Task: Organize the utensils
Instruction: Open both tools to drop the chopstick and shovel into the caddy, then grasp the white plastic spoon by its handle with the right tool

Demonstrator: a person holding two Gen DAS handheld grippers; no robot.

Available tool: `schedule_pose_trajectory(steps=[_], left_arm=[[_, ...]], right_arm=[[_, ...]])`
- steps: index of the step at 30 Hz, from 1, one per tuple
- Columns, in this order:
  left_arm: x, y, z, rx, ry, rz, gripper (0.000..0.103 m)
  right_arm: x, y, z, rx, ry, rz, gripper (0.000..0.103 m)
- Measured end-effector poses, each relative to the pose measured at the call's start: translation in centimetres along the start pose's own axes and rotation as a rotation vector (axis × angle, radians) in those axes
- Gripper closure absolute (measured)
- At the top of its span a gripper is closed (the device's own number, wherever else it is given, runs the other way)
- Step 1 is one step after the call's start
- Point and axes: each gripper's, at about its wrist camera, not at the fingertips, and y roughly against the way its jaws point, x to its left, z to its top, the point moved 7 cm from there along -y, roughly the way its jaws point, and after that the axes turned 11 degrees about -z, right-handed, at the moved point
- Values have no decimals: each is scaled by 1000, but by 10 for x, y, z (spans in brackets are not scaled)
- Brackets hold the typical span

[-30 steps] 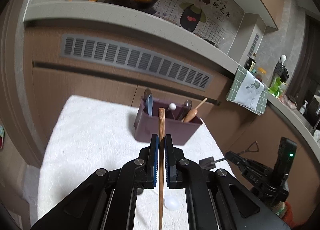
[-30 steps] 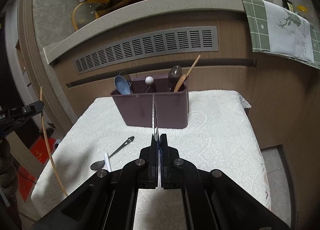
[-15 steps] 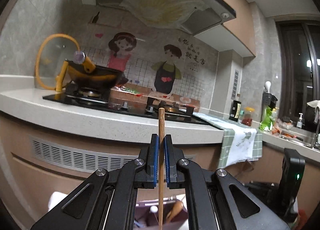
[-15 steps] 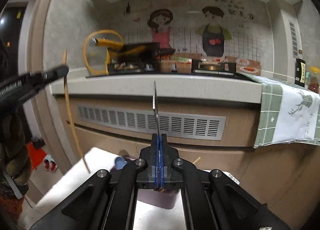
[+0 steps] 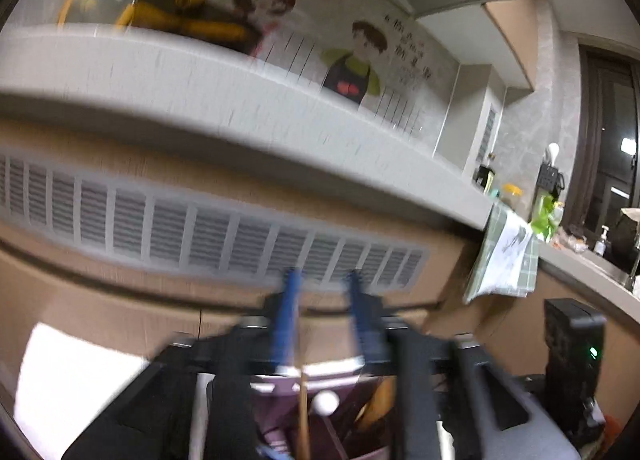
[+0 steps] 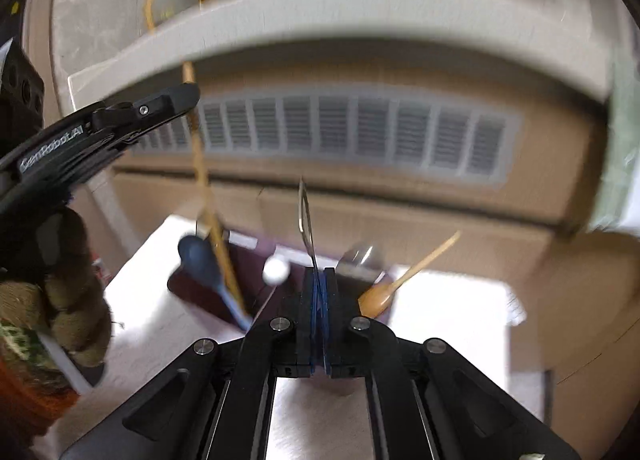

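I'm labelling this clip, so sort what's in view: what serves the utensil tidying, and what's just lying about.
Job: left gripper, open; wooden chopstick in the maroon holder; right gripper, shut on the metal utensil; blue spoon.
Lying about: green towel; yellow-handled pan; vent grille.

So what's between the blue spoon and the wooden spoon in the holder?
In the right wrist view, a white ball-topped utensil and a metal spoon stand between blue spoon and wooden spoon.

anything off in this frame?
Left gripper is open, and the wooden chopstick stands loose in the purple holder, leaning left in the right wrist view. Right gripper clamps a metal utensil. Heavy motion blur.
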Motion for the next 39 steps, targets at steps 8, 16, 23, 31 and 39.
schedule_pose_trajectory(steps=[8, 16, 23, 31, 39], left_arm=[[11, 45, -25, 40, 72, 72, 49], [17, 131, -75, 98, 155, 206, 49], [12, 190, -143, 238, 147, 320, 49], [7, 228, -210, 367, 170, 347, 49], [11, 241, -214, 367, 181, 373, 49]], right_arm=[[-19, -9, -26, 23, -60, -17, 94], [-39, 43, -53, -24, -98, -108, 88], [-6, 76, -107, 32, -62, 6, 86], [99, 73, -186, 195, 150, 242, 86], [134, 31, -177, 231, 188, 190, 86]])
